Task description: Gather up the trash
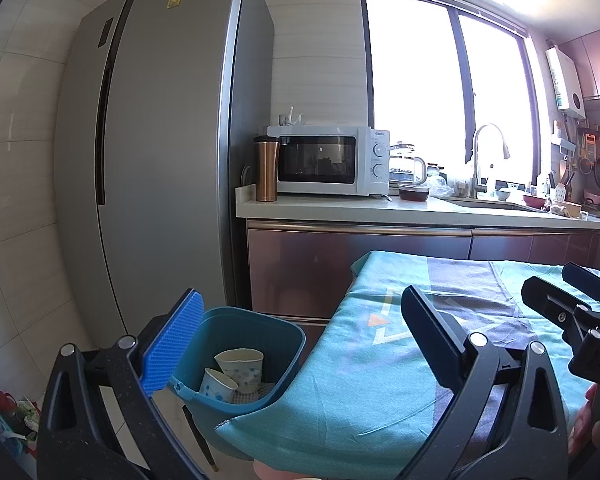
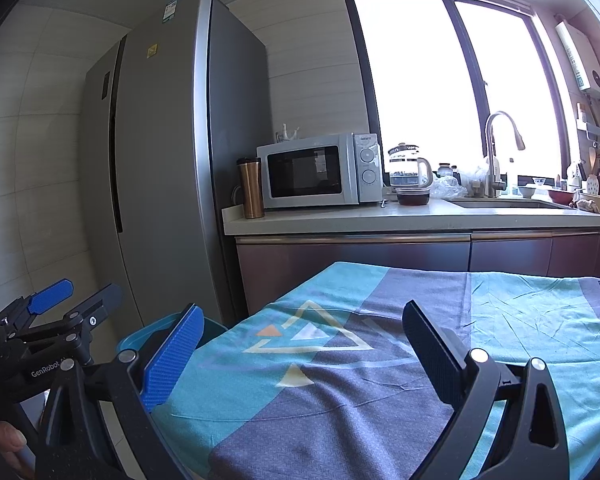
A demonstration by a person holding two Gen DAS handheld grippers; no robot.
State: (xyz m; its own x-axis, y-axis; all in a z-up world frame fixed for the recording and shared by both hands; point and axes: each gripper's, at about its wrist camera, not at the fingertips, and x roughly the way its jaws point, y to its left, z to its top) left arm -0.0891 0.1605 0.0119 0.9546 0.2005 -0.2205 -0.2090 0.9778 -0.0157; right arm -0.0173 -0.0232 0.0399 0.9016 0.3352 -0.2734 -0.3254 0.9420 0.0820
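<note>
You've got two paper cups (image 1: 236, 374) in one blue bin (image 1: 244, 324), plus one microwave (image 1: 328, 160), one copper tumbler (image 1: 266, 170).

"GenRobot" on the left tongs (image 2: 74, 300), "Galanz" on the microwave (image 2: 320, 170), "Magic" on the tablecloth (image 2: 540, 312)

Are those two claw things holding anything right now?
No. The left gripper and right gripper are both open and empty; two paper cups already lie in the bin.

A home kitchen: tall fridge (image 2: 160, 152), microwave (image 2: 320, 170) on the counter (image 2: 380, 220), sink faucet (image 2: 496, 152) under a window (image 2: 452, 80).
</note>
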